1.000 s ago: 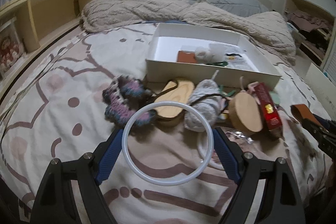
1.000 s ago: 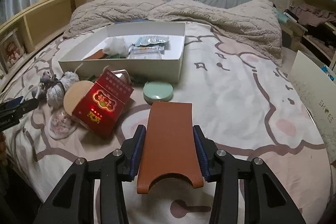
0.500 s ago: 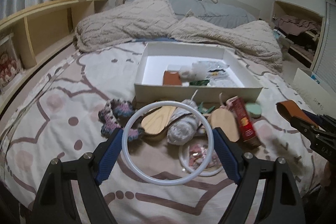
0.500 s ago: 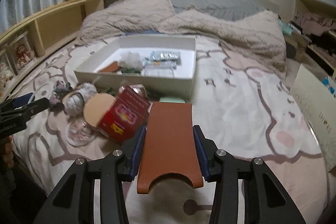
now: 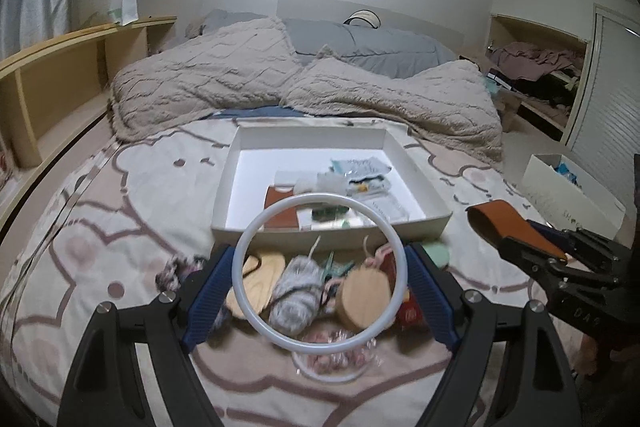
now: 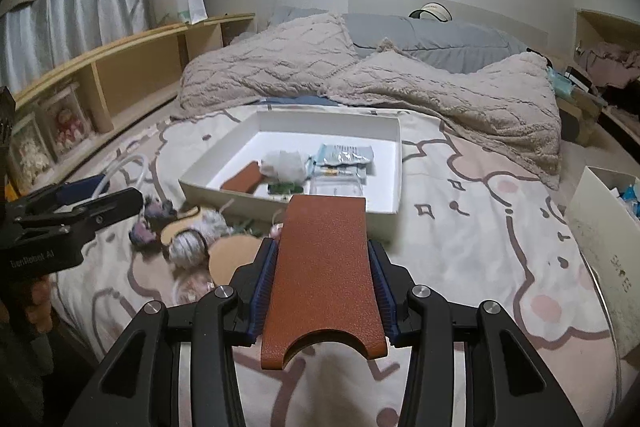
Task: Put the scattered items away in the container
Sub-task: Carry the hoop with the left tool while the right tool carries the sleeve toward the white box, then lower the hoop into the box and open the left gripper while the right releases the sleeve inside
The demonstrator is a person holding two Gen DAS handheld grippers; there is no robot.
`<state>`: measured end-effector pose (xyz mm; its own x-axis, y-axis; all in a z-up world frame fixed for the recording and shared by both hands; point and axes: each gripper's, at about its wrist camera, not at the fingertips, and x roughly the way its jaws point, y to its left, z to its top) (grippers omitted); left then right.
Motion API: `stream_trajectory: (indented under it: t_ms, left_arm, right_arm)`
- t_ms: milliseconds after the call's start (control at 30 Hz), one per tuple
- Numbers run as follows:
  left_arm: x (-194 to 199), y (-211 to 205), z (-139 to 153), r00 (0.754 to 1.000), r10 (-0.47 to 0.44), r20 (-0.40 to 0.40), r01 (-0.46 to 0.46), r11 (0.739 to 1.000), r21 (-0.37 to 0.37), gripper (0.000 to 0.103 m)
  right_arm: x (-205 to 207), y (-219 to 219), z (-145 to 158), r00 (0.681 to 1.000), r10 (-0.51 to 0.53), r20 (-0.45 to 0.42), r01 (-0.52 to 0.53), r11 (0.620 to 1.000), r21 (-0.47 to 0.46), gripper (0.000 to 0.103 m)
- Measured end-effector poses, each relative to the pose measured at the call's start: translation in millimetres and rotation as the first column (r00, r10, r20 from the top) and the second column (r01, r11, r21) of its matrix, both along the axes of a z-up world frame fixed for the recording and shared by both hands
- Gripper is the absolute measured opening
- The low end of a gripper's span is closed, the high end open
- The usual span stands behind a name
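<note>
We hold a white ring (image 5: 321,275) in our left gripper (image 5: 321,291); its blue pads press on the ring's two sides. Our right gripper (image 6: 323,281) is squeezed shut on a flat brown leather piece (image 6: 323,275).

The white box (image 6: 394,171) sits on the bed sheet (image 6: 480,227), far from us, in the middle. Inside it we see one more brown leather piece (image 6: 244,178), one white fluffy lump (image 6: 285,163) and some clear packets (image 6: 344,155).

A messy pile lies just beside the near wall of the box. We count one grey yarn ball (image 5: 295,297), one round wooden disc (image 5: 363,299), one wooden paddle shape (image 5: 259,281), one red pack (image 5: 408,313), one green round tin (image 5: 436,253), one purple knitted thing (image 6: 154,217) and one more white ring (image 5: 330,361) nearest us, with pink bits in it.

A lumpy beige blanket (image 5: 304,87) fills the far end of the bed. To the right of the box the sheet is bare. A wooden shelf (image 6: 120,75) runs along the left, and another white box (image 5: 568,199) stands off the bed's right edge.
</note>
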<state>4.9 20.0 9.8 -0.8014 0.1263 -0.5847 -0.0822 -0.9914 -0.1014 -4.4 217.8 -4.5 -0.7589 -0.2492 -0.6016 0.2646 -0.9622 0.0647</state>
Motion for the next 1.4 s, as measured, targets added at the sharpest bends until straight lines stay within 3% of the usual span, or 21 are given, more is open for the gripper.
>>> stream_trajectory:
  t_ms: [267, 767, 1033, 1267, 1400]
  left_arm:
    - [-53, -2, 5, 1.000, -0.006, 0.016, 0.005, 0.999, 0.032, 0.085]
    - [-141, -24, -19, 0.998, 0.003, 0.066, -0.006, 0.999, 0.045, 0.085]
    - [-175, -27, -40, 0.990, 0.017, 0.143, -0.026, 0.998, 0.059, 0.085]
    - [-188, -22, -66, 0.970, 0.032, 0.240, -0.031, 0.999, -0.009, 0.085]
    - [-197, -17, -66, 0.969, 0.003, 0.249, -0.008, 1.000, 0.020, 0.085]
  right_arm:
    - [-40, -1, 5, 1.000, -0.005, 0.021, 0.005, 1.000, -0.026, 0.045]
    - [-127, -5, -22, 0.992, -0.038, 0.121, 0.044, 0.998, -0.046, 0.045]
    - [-160, -10, -40, 0.984, -0.057, 0.170, 0.060, 0.998, -0.016, 0.045]
    - [-174, -13, -52, 0.978, -0.065, 0.200, 0.064, 0.998, 0.011, 0.045]
    - [-178, -15, -60, 0.974, -0.064, 0.217, 0.061, 0.998, 0.021, 0.045]
